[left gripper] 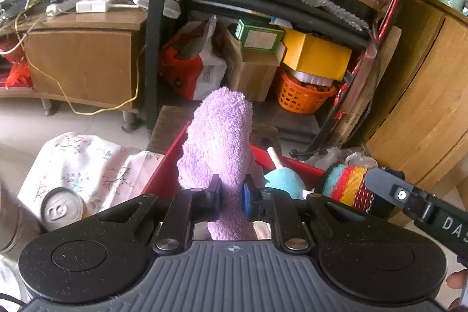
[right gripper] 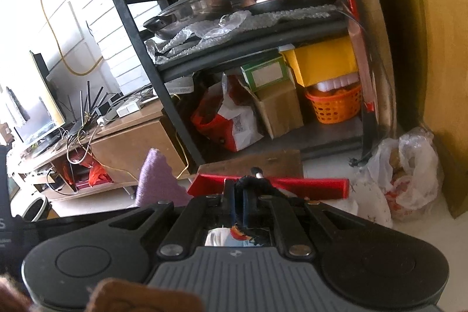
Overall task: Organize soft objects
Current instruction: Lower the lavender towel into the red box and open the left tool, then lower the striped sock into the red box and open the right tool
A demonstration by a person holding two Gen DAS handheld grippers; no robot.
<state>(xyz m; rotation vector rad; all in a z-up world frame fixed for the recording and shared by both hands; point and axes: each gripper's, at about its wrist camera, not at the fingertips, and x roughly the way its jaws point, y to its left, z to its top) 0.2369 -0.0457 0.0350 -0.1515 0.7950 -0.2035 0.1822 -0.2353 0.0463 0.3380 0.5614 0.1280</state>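
While clamped in the left hand-held gripper [left gripper: 231, 199], stands upright above the near wall of the red bin [left gripper: 163, 168]: a fuzzy purple sock [left gripper: 218, 136], pinched near its lower end, most of its length rising free. Just beside it, low in the bin, a blue soft toy [left gripper: 282, 183] with a white stick. To the right, a striped knit piece [left gripper: 348, 186], its dark edge pinched in the right hand-held gripper [right gripper: 238, 202], jaws together on the fabric. Left of the bin, a floral cloth [left gripper: 87, 165] and a drink can [left gripper: 61, 208].

Likely trouble: with so little sock between the pads, could slip out early and land on the wall or outside. Could also snag on the toy's stick, or bump the other gripper, close on the right.
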